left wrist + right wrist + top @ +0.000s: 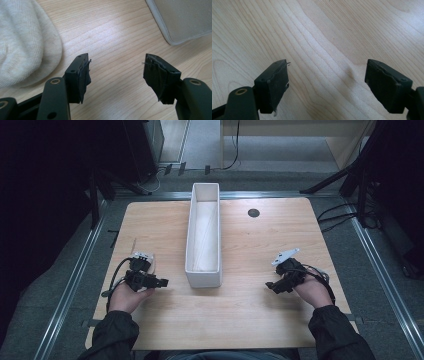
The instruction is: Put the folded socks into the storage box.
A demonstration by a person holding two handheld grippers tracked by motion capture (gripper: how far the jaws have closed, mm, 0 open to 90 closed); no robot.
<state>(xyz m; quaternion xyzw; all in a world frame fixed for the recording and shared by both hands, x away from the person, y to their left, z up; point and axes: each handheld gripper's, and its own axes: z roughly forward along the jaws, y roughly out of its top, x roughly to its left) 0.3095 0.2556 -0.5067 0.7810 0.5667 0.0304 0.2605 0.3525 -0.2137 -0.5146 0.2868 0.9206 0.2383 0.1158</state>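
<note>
Cream knitted sock [23, 42] lies on wooden worktop [250, 310], just beside left tongs [116, 75], off to their left. Left tongs released, empty. Right tongs [327, 85] released, well apart from sock; left nearer.

1. The left gripper [161, 282] sits near the table's left edge, held low over the wood in the person's left hand [126, 295], its tips pointing toward the table's middle.
2. Its jaws stand apart with nothing between them, as the left gripper view shows.
3. The right gripper [270, 286] sits near the right edge in the right hand [312, 292], its tips pointing inward.
4. Its jaws are spread wide and hold nothing.
5. Both dark-sleeved forearms come in over the near edge.
</note>
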